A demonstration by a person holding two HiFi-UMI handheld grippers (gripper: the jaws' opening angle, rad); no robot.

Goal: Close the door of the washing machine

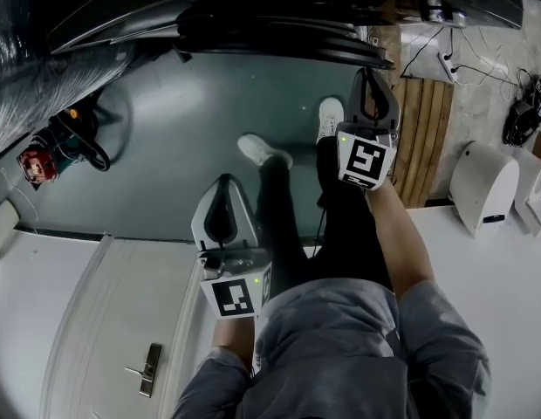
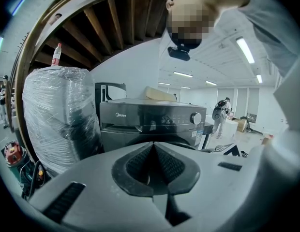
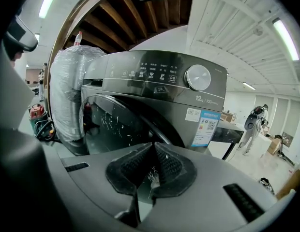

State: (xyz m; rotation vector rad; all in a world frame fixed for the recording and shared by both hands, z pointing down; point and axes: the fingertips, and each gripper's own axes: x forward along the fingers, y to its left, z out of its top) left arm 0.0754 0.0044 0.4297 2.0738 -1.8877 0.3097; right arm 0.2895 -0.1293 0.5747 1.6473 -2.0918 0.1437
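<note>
Right gripper (image 3: 154, 145): jaws together, empty, tips close before door (image 3: 111, 124)
Left gripper (image 2: 153, 145): jaws together, empty, farther back from washer (image 2: 155, 122)
Door: round dark glass, on washer's front

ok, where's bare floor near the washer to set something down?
Free: floor between the washing machine, the shoes and the red tool. Crowded: wrapped bundle at left, wooden slats and cables at right.

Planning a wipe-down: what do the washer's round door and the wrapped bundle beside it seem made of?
Dark round washer door: glossy glass or plastic, judging by its reflections. Tall wrapped bundle: clear stretch film, shiny and crinkled; contents unclear.
</note>
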